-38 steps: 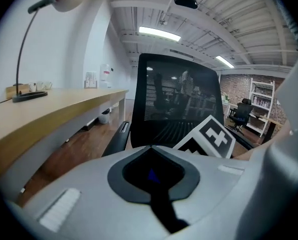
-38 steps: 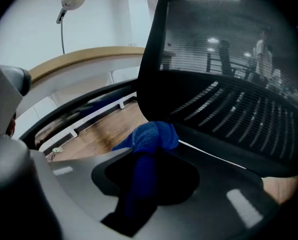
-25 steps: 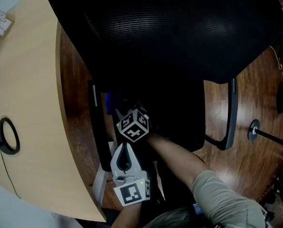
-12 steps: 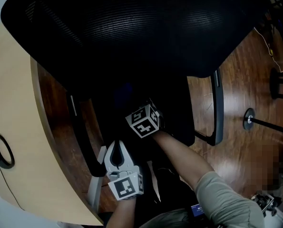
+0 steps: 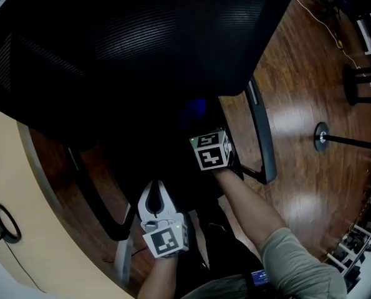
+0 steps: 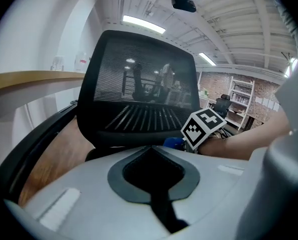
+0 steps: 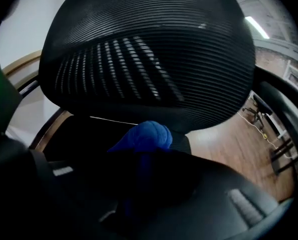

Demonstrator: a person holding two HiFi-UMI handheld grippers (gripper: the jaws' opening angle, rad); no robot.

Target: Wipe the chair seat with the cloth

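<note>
A black office chair fills the head view, its mesh back [image 5: 141, 36] over the dark seat [image 5: 173, 151]. My right gripper [image 5: 199, 126] reaches onto the seat's right part, shut on a bunched blue cloth [image 5: 194, 111]. In the right gripper view the cloth [image 7: 146, 135] bulges out past the jaws of the right gripper [image 7: 143, 151], resting on the seat [image 7: 83, 134] below the backrest. My left gripper [image 5: 153, 187] hovers at the seat's near edge, jaws together and holding nothing. In the left gripper view the left gripper [image 6: 151, 151] points at the backrest [image 6: 138, 94].
The chair's armrests [image 5: 263, 142] [image 5: 101, 204] flank the seat. A light wooden desk [image 5: 17, 185] with a black ring [image 5: 7, 223] on it curves along the left. A stand base [image 5: 322, 136] and cables sit on the wood floor to the right.
My right gripper has slid to the right across the seat with the cloth. The head view has swung, so the chair appears turned. My left gripper has stayed near the seat's front.
</note>
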